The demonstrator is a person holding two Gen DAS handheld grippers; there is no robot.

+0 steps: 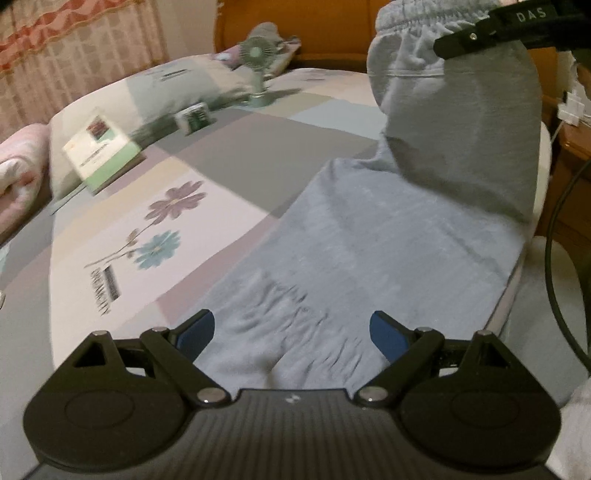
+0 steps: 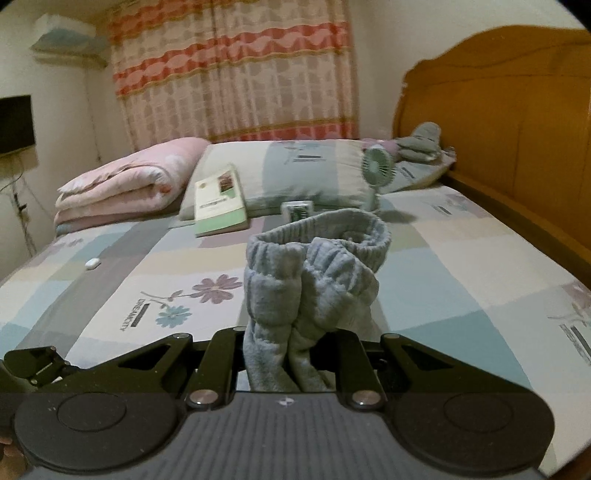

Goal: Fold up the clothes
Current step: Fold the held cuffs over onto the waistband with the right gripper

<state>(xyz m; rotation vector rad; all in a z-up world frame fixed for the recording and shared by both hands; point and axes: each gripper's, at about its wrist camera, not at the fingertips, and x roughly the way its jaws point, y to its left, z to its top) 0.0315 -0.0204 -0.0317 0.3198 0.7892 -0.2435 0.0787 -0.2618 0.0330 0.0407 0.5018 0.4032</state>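
The left gripper (image 1: 291,332) has its two blue pads (image 1: 197,334) wide apart, and nothing is between them. It hangs just above the lower part of the grey trousers (image 1: 388,240), where the cloth makes small wrinkles. This part of the trousers lies flat on the bed sheet (image 1: 229,155), near the right edge of the bed.

The right gripper (image 2: 284,354) is closed on the trousers (image 2: 314,280): the grey cloth is pressed between its jaws and stands up in front of the camera, with the elastic waistband (image 2: 321,225) at the top. In the left wrist view, this same gripper (image 1: 491,31) is at the upper right, and it holds the waistband end up in the air, so the trousers bend from the lifted part down to the flat part.

Farther on the bed, a green-and-white book (image 2: 221,201) leans against a pillow (image 2: 295,173). A small green fan (image 2: 376,170) stands beside a small box (image 2: 297,210). A folded pink quilt (image 2: 129,181) lies to the left of the pillow. Behind them are a wooden headboard (image 2: 517,110) and a patterned curtain (image 2: 236,74).
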